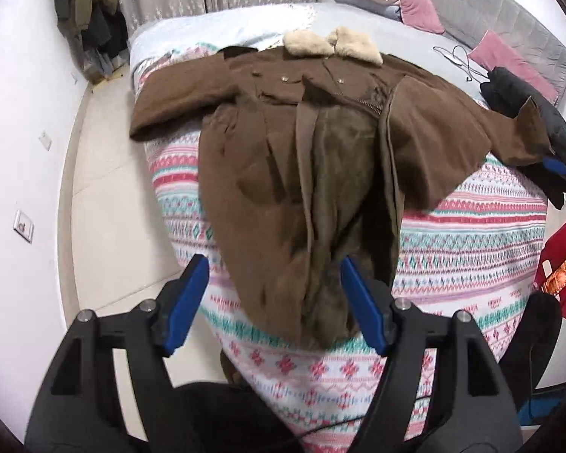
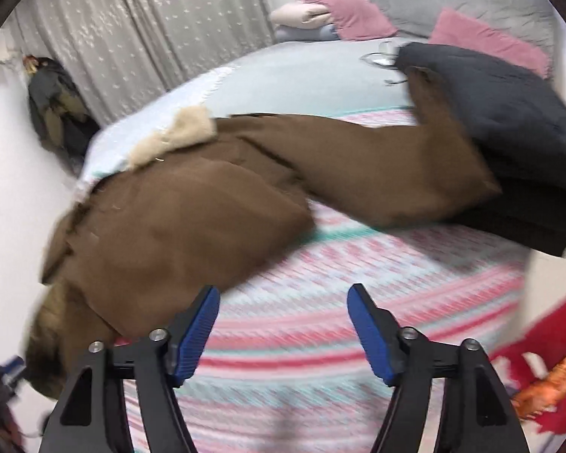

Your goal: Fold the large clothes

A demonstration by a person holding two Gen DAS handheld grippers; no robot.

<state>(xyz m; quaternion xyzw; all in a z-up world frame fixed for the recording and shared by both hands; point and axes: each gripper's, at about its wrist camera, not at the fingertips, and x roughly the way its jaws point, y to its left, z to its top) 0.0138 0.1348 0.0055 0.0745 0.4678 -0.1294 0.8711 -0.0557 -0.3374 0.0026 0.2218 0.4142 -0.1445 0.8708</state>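
A large brown coat [image 1: 283,143] with a cream fur collar [image 1: 334,43] lies front-up on the patterned bedspread [image 1: 471,241], sleeves spread, its front open on the furry lining. My left gripper [image 1: 275,287] is open and empty above the coat's hem. My right gripper [image 2: 283,324] is open and empty over the bedspread [image 2: 358,283], to the right of the coat's body [image 2: 177,226] and below its sleeve [image 2: 377,166]. The right gripper also shows in the left wrist view, its blue pad [image 1: 554,166] near the sleeve cuff.
A dark folded garment [image 2: 509,120] lies on the bed's right side, over the sleeve end. Pink pillows [image 1: 419,3] and a grey headboard [image 1: 509,11] are at the far end. A cable [image 1: 460,60] lies on the sheet. Clothes [image 1: 90,19] hang in the left corner. A red item [image 2: 539,370] is at right.
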